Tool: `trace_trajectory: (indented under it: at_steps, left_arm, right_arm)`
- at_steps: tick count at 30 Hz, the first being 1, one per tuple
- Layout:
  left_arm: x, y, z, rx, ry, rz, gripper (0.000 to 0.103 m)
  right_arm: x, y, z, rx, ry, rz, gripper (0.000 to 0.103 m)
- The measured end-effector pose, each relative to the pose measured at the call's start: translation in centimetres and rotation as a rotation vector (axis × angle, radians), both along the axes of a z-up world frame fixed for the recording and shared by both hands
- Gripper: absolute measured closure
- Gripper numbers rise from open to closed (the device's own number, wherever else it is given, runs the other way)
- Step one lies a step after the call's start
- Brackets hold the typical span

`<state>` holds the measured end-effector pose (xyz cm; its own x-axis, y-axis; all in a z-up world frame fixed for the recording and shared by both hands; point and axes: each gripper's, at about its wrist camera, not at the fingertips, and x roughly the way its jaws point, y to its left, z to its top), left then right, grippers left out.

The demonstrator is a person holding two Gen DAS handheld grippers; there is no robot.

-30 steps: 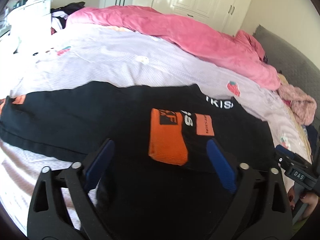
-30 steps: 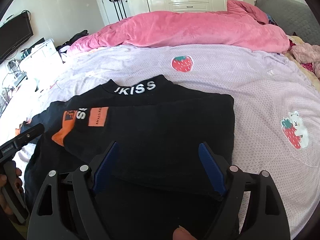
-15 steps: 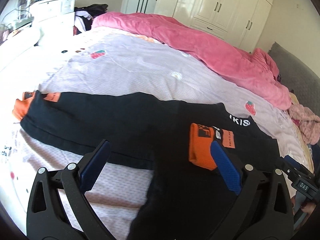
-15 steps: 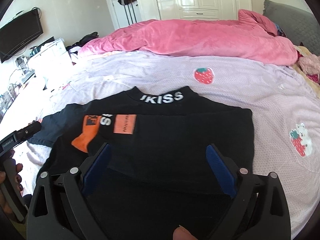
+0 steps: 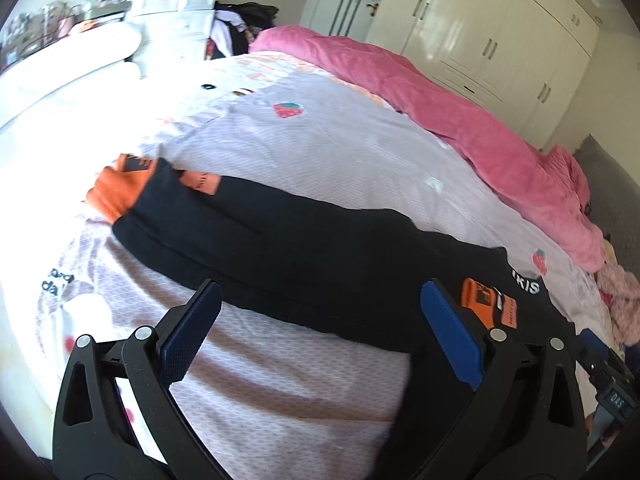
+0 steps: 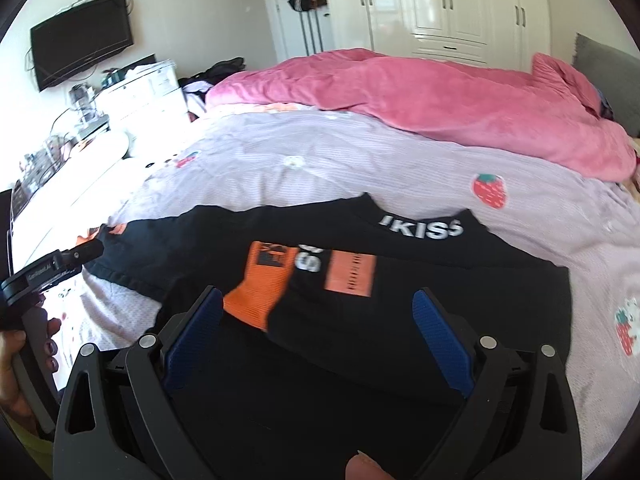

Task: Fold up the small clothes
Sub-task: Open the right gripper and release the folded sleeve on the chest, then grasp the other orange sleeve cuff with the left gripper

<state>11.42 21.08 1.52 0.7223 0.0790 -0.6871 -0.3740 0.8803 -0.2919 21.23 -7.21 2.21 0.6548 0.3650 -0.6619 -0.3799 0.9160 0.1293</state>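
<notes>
Between our left gripper's parted fingers a black sleeve, our right gripper spread empty over the top.

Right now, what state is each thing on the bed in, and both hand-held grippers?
black top: flat, partly folded
right sleeve: folded across body
left sleeve: stretched out, unfolded
pink duvet: bunched up
left hand-held gripper: open, empty
right hand-held gripper: open, empty

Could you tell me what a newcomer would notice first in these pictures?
Probably the black long-sleeved top with orange cuffs, spread mid-bed on the lilac strawberry-print sheet, one sleeve folded across it. Behind lies a rumpled pink quilt. Both blue-padded grippers, left and right, hover open in the foreground.
</notes>
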Motion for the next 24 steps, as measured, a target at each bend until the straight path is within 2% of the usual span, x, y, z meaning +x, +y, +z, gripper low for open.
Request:
trace_trajectory:
  at_steps: [13,15,24]
  left_arm:
    - [-1.7,6.3,-1.7,-0.048,0.002,0.137,0.009]
    - [-1.8,7.2,-2.2,-0.060,0.003,0.157,0.009]
    - [-2.6,11.2,-4.8,-0.155,-0.009,0.245,0.010]
  right_arm:
    - [0.2,6.4,-0.4,-0.020,-0.008,0.104,0.008]
    - [0.4,7.2,-0.6,-0.016,-0.003,0.113,0.005]
    - [0.5,10.8,-1.6,-0.029,0.012,0.176,0.005]
